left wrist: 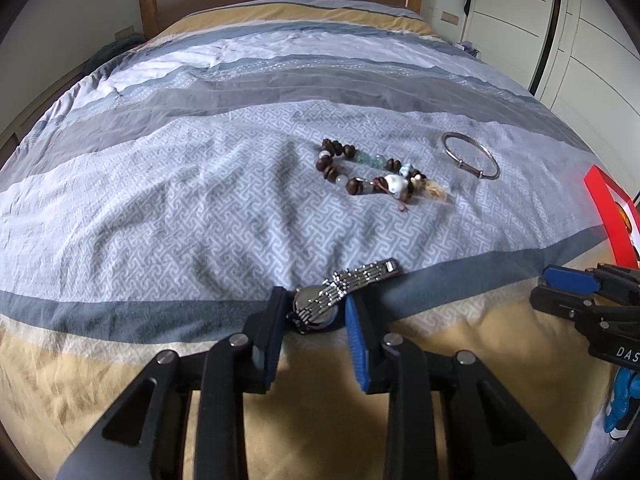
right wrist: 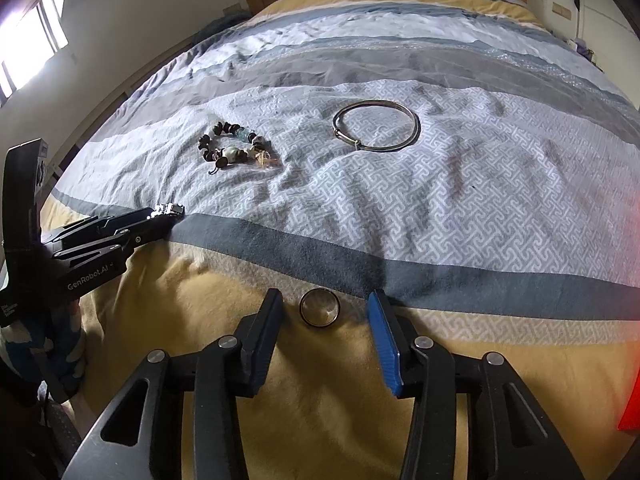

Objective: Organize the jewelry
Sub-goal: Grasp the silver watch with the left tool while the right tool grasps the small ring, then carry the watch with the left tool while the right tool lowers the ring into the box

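Pickup step is underway, both tools working the near edge of the striped blue, grey and tan patterned bedspread [left wrist: 192,184].

Left gripper [left wrist: 316,312] is sitting partly closed around the silver metal link-band wristwatch [left wrist: 320,304]; the watch case is lying between the black pad and the blue pad, both look to be touching it, so I'm judging this a grip being taken. Watch band is running long axis away from the case, pointing up-right toward the far side of the bed, free end lying flat on the dark grey stripe.

Right gripper [right wrist: 326,316] is hovering about a third open over the small dark metal finger ring [right wrist: 320,307]; ring is lying flat, hole facing up, between the pads with gaps both sides, nothing held. No long axis to speak of.

Next move is likely calling for a full squeeze on the ring; thin and low, so pads need to go down into the cloth.

Beyond the watch: brown wooden bead bracelet with pale stones [left wrist: 360,170], coiled loosely. Farther right of the watch: thin silver round bangle [left wrist: 472,156], flat, untouched. A red box edge [left wrist: 604,200] is showing far right of the watch.
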A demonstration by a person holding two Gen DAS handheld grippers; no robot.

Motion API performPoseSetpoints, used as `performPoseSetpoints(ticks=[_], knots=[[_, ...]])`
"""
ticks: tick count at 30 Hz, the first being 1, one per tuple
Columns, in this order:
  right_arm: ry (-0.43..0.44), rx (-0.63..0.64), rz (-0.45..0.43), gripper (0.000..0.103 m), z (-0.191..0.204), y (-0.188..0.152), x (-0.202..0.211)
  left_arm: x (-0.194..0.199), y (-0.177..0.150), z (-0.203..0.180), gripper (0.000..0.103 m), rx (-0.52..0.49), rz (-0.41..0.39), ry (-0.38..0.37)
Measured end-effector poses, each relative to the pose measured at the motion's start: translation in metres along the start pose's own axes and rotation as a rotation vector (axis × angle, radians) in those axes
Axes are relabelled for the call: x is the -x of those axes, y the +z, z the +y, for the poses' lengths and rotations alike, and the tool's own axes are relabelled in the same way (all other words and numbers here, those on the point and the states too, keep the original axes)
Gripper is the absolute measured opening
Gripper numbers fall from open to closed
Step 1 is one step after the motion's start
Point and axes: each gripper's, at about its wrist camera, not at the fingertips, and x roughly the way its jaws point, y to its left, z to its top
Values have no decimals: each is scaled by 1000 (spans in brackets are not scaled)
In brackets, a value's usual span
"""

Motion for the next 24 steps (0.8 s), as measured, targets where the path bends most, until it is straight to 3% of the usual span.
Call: performPoseSetpoints(ticks=[3, 12, 24], knots=[[2, 2, 6, 21, -2, 0, 1, 2, -1, -1, 27, 25, -3, 9], [6, 25, -4, 20, 2, -5, 16, 29, -9, -3, 26, 88, -5, 8], [0, 47, -101, 20, 3, -11, 94, 96, -10, -24, 26, 97, -71, -13]])
